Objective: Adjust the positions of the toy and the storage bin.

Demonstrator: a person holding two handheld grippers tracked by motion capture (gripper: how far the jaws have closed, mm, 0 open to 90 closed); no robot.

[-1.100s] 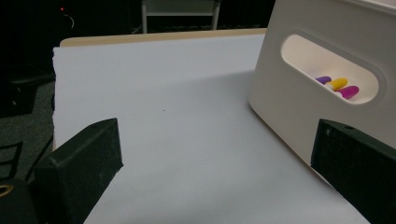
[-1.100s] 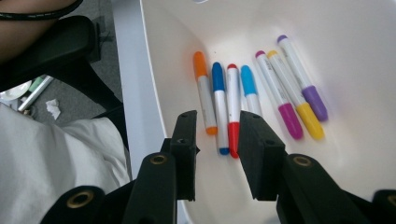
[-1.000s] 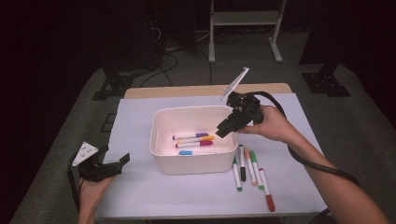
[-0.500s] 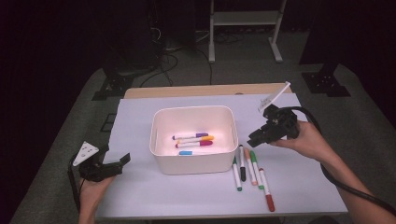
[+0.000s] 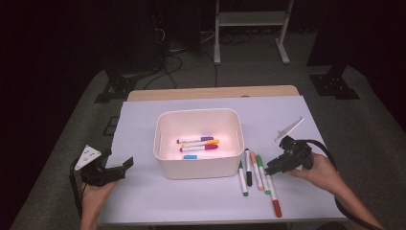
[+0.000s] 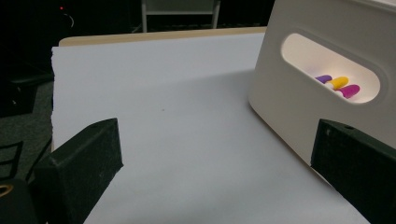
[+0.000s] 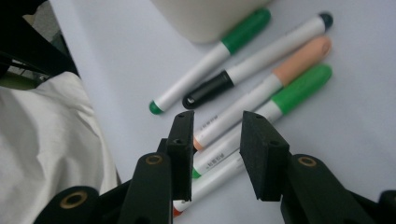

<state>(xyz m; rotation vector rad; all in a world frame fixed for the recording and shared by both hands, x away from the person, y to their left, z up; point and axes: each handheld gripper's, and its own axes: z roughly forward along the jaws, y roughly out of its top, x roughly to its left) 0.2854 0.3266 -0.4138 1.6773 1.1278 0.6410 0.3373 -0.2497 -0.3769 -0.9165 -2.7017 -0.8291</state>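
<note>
A dark room surrounds the white worktop (image 5: 143, 201). Three markers (image 5: 198, 143) already lie in the bin (image 5: 198, 168); five (image 5: 258, 175) wait just right of it. The right gripper (image 5: 269, 170), jaws just widened and empty, straddles those. The left gripper (image 5: 128, 165) rests spread near the bin. A blue bit (image 5: 190, 156) inside the bin is hard to identify.

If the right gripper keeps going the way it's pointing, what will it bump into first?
Probably the markers lying beside the white bin. The right gripper has its jaws apart over the peach-capped marker and the green-capped marker; which comes first is unclear.
</note>
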